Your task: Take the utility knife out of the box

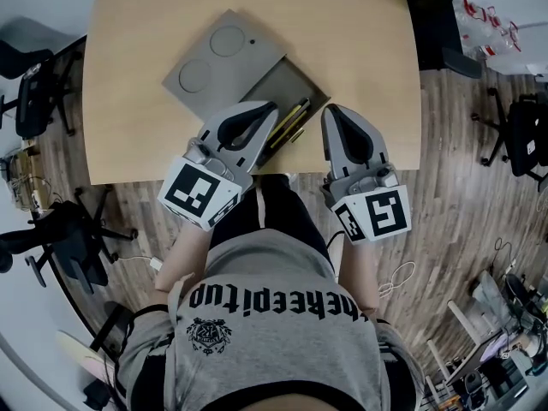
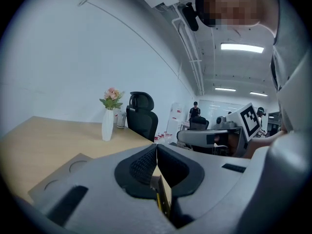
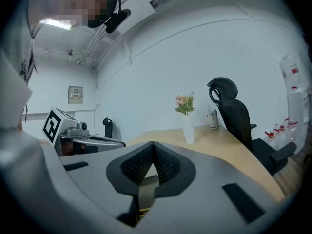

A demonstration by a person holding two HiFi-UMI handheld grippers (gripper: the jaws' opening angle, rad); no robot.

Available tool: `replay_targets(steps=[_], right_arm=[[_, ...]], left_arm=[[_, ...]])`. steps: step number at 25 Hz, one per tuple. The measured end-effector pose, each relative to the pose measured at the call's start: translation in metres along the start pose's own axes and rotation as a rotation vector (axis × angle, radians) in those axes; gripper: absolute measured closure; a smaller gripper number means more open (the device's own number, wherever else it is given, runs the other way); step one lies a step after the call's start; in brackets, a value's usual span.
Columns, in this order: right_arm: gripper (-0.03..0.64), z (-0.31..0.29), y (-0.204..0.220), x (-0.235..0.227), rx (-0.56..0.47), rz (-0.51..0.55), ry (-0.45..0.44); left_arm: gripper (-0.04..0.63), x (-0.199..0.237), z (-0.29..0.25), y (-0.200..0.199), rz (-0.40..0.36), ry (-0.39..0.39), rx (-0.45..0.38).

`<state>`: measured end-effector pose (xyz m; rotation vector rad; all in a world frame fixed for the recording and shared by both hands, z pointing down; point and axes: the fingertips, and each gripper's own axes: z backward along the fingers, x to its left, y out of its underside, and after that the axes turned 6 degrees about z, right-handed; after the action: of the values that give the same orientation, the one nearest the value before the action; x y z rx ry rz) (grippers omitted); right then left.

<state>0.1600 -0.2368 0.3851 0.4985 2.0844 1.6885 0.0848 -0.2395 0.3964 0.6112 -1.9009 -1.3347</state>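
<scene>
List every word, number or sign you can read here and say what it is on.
"...keepitup", seen upside down in the head view, first letters unclear: on the grey T-shirt.
Emblem under that lettering: print too small to read.
Square markers on the gripper cubes: black-and-white patterns, no letters.
Wall panel and bottle labels: too small to read.

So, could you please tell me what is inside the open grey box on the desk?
Slim yellow-and-black tools, probably including the utility knife, lie along the box's near side; the rest looks bare. The left gripper hides its near-left corner.
</scene>
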Motion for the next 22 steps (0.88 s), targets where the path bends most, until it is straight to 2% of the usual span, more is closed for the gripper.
replay_targets(steps=[7, 14, 22], right_arm=[[0.611, 0.000, 0.010, -0.007, 0.013, -0.026, -0.012], [0.611, 0.005, 0.015, -0.017, 0.017, -0.035, -0.013], [0.611, 0.007, 0.018, -0.025, 0.021, -0.037, -0.020]], left_arm=[[0.577, 0.002, -0.015, 0.047, 0.021, -0.005, 0.131], [0.577, 0.013, -0.028, 0.094, 0.023, -0.088, 0.263], [0.574, 0.015, -0.040, 0.150, 0.039, -0.092, 0.451]])
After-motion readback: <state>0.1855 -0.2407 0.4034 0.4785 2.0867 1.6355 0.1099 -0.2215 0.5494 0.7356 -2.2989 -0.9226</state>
